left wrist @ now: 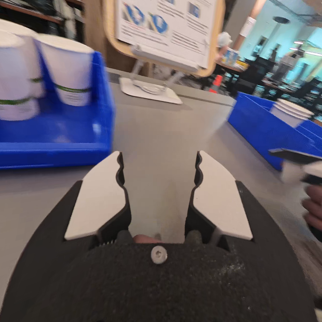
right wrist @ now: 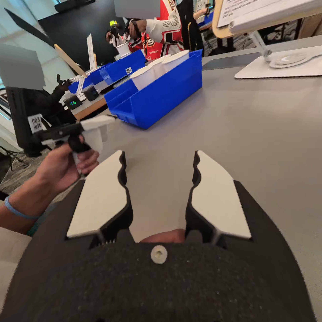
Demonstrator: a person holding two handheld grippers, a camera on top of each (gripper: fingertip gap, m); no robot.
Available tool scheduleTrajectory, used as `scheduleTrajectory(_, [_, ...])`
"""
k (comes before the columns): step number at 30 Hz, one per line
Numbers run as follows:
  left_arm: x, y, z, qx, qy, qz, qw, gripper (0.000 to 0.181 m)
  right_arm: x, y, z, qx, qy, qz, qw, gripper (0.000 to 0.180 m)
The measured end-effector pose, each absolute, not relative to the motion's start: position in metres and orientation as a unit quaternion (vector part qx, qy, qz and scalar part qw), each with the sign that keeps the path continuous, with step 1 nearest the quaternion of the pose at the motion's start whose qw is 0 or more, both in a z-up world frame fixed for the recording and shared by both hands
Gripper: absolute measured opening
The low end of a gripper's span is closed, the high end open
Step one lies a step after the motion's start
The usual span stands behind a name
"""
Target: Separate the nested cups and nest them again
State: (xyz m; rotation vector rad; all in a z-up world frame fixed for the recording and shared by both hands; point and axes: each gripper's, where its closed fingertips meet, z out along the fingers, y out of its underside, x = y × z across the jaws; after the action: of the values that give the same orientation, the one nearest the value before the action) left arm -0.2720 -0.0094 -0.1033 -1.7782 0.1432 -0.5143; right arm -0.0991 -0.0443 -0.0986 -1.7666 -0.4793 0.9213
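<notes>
Through the left wrist view, my left claw (left wrist: 159, 156) hung released and empty over bare grey table (left wrist: 156, 125). White cups (left wrist: 69, 69) stood upright in the blue bin (left wrist: 52, 153) ahead and to its left, near, the bin's front lip low. A nested stack of cups (left wrist: 291, 111) leaned in a second blue bin (left wrist: 257, 125) far ahead to the right, nearer my right tool. Through the right wrist view, my right claw (right wrist: 159, 156) was likewise spread wide, holding nothing. The first bin (right wrist: 156, 101) lay ahead-left, well apart, its cups (right wrist: 156, 69) upright in a row. I judged the table between was open room; the bin walls were the edges to clear.
</notes>
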Motion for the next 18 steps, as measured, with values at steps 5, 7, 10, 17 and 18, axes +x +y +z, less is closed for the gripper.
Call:
scheduleTrajectory(5, [-0.368, 0.036, -0.074, -0.784, -0.019, -0.102, 0.612, 0.082, -0.094, -0.039, -0.105, -0.737, -0.218, 0.378, 0.516, 0.072])
scheduleTrajectory(7, [-0.393, 0.067, -0.068, -0.798, -0.013, -0.051, 0.601, 0.090, -0.091, -0.037, -0.104, -0.737, -0.212, 0.398, 0.503, 0.072])
scheduleTrajectory(10, [-0.416, 0.117, -0.073, -0.824, -0.009, 0.001, 0.567, 0.097, -0.084, -0.040, -0.095, -0.727, -0.192, 0.436, 0.494, 0.070])
scheduleTrajectory(17, [-0.451, 0.196, -0.111, -0.876, -0.096, 0.058, 0.470, 0.099, -0.061, -0.045, -0.093, -0.735, -0.210, 0.393, 0.511, 0.069])
scheduleTrajectory(18, [-0.457, 0.200, -0.114, -0.879, -0.105, 0.070, 0.461, 0.098, -0.059, -0.046, -0.094, -0.736, -0.214, 0.387, 0.512, 0.069])
